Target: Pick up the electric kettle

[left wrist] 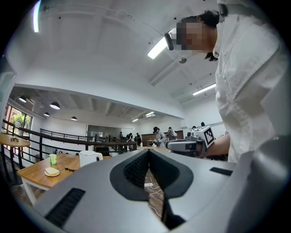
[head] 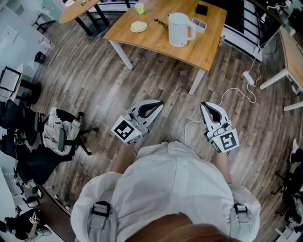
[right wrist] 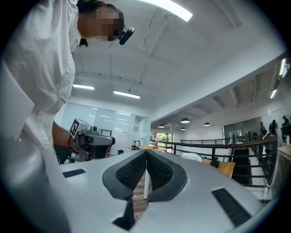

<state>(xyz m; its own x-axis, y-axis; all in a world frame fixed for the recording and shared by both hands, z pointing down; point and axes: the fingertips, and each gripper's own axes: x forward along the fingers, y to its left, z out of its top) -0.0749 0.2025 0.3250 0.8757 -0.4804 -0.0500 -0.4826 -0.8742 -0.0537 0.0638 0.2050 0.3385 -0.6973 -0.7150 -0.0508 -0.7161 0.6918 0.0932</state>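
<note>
A white electric kettle (head: 179,29) stands on a wooden table (head: 156,40) ahead of me, its handle toward the right. The left gripper view shows the same kettle (left wrist: 88,157) small and far off at the left. My left gripper (head: 159,103) and right gripper (head: 203,105) are held level over the wood floor, well short of the table, side by side. Both have their jaws shut with nothing between them. Each gripper view shows the other gripper to the side: the right gripper (left wrist: 170,145) and the left gripper (right wrist: 111,140).
On the table lie a green cup (head: 139,8), a small plate (head: 138,26), a black phone (head: 201,9) and a small white box (head: 200,25). A power strip (head: 249,77) with white cable lies on the floor at right. An office chair (head: 59,134) stands left.
</note>
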